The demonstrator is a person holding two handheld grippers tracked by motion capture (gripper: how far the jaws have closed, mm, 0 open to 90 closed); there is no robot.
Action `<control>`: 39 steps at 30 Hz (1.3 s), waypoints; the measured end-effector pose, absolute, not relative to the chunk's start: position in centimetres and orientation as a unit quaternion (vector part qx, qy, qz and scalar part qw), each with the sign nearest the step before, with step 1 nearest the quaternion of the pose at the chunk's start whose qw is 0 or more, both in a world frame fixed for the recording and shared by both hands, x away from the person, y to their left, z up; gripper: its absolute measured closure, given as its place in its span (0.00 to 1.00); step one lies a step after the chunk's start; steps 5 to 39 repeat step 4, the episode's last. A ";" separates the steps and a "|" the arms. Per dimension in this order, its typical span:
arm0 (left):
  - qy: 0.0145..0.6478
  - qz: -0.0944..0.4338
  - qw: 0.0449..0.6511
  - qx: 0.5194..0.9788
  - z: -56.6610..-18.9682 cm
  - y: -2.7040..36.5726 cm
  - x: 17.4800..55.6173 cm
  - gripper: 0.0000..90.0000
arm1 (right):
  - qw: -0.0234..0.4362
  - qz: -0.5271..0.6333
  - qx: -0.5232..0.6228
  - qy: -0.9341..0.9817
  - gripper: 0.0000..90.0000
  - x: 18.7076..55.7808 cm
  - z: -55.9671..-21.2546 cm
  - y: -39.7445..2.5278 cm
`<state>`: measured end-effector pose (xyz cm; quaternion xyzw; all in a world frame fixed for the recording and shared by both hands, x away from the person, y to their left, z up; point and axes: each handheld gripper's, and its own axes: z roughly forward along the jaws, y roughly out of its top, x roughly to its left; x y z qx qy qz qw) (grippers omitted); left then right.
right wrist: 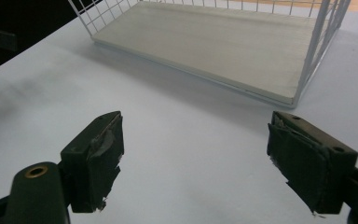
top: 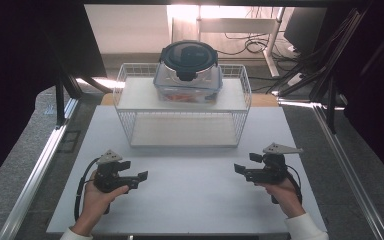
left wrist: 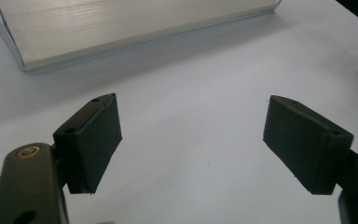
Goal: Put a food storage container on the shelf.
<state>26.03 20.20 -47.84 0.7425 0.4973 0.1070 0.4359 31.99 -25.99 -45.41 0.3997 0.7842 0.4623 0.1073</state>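
A white wire rack (top: pixel 182 107) stands at the back middle of the white table (top: pixel 190 190). On its top shelf sits a clear container (top: pixel 188 77) with a dark round lid (top: pixel 188 54) and orange contents. My left gripper (top: pixel 139 176) rests low at the front left, held in a hand, jaws wide apart and nothing between them (left wrist: pixel 191 144). My right gripper (top: pixel 242 168) is held at the front right, open too (right wrist: pixel 193 158). The right gripper view looks at the rack's lower shelf (right wrist: pixel 214 42). The left gripper view catches that shelf's board (left wrist: pixel 121 23).
Metal frame rails (top: pixel 40 165) run along both table sides. Cables (top: pixel 252 45) and a dark monitor (top: pixel 305 25) lie beyond the rack on the floor side. Bare white tabletop spreads between the two grippers and the rack.
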 end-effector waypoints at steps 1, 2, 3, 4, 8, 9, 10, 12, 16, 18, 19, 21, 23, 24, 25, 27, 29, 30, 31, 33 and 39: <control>0.496 0.108 0.436 0.743 -47.8 20.2 26.1 0.21 | 0.108 0.462 0.401 0.783 0.19 32.0 -45.4 -26.0; 0.496 0.108 0.436 0.743 -47.8 20.2 26.1 0.21 | 0.110 0.462 0.403 0.782 0.19 32.0 -45.4 -26.0; 0.496 0.108 0.436 0.743 -47.9 20.2 26.1 0.21 | 0.110 0.461 0.404 0.782 0.19 32.0 -45.5 -26.1; 0.496 0.108 0.436 0.743 -47.9 20.2 26.1 0.21 | 0.111 0.460 0.403 0.783 0.19 31.9 -45.5 -26.1; 0.496 0.108 0.436 0.743 -47.9 20.2 26.1 0.21 | 0.111 0.460 0.403 0.783 0.19 31.9 -45.5 -26.1; 0.496 0.108 0.436 0.743 -47.9 20.2 26.1 0.21 | 0.111 0.460 0.403 0.783 0.19 31.9 -45.5 -26.1; 0.496 0.108 0.436 0.743 -47.9 20.2 26.1 0.21 | 0.111 0.460 0.403 0.783 0.19 31.9 -45.5 -26.1; 0.496 0.108 0.436 0.743 -47.9 20.2 26.1 0.21 | 0.111 0.460 0.403 0.783 0.19 31.9 -45.5 -26.1; 0.496 0.108 0.436 0.743 -47.9 20.2 26.1 0.21 | 0.111 0.460 0.403 0.783 0.19 31.9 -45.5 -26.1; 0.496 0.108 0.436 0.743 -47.9 20.2 26.1 0.21 | 0.111 0.460 0.403 0.783 0.19 31.9 -45.5 -26.1; 0.496 0.108 0.436 0.743 -47.9 20.2 26.1 0.21 | 0.111 0.460 0.403 0.783 0.19 31.9 -45.5 -26.1; 0.496 0.108 0.436 0.743 -47.9 20.2 26.1 0.21 | 0.111 0.460 0.403 0.783 0.19 31.9 -45.5 -26.1; 0.496 0.108 0.436 0.743 -47.9 20.2 26.1 0.21 | 0.111 0.460 0.403 0.783 0.19 31.9 -45.5 -26.1; 0.496 0.108 0.436 0.743 -47.9 20.2 26.1 0.21 | 0.111 0.460 0.403 0.783 0.19 31.9 -45.5 -26.1; 0.496 0.108 0.436 0.743 -47.9 20.2 26.1 0.21 | 0.111 0.460 0.403 0.783 0.19 31.9 -45.5 -26.1; 0.496 0.108 0.436 0.743 -47.9 20.2 26.1 0.21 | 0.111 0.460 0.403 0.783 0.19 31.9 -45.5 -26.1; 0.496 0.108 0.436 0.743 -47.9 20.2 26.1 0.21 | 0.111 0.460 0.403 0.783 0.19 31.9 -45.5 -26.1; 0.496 0.108 0.436 0.743 -47.9 20.2 26.1 0.21 | 0.111 0.460 0.403 0.783 0.19 31.9 -45.5 -26.1; 0.496 0.108 0.436 0.743 -47.9 20.2 26.1 0.21 | 0.111 0.460 0.403 0.783 0.19 31.9 -45.5 -26.1; 0.496 0.108 0.436 0.743 -47.9 20.2 26.1 0.21 | 0.111 0.460 0.403 0.783 0.19 31.9 -45.5 -26.1; 0.496 0.108 0.436 0.743 -47.9 20.2 26.1 0.21 | 0.111 0.460 0.403 0.783 0.19 31.9 -45.5 -26.1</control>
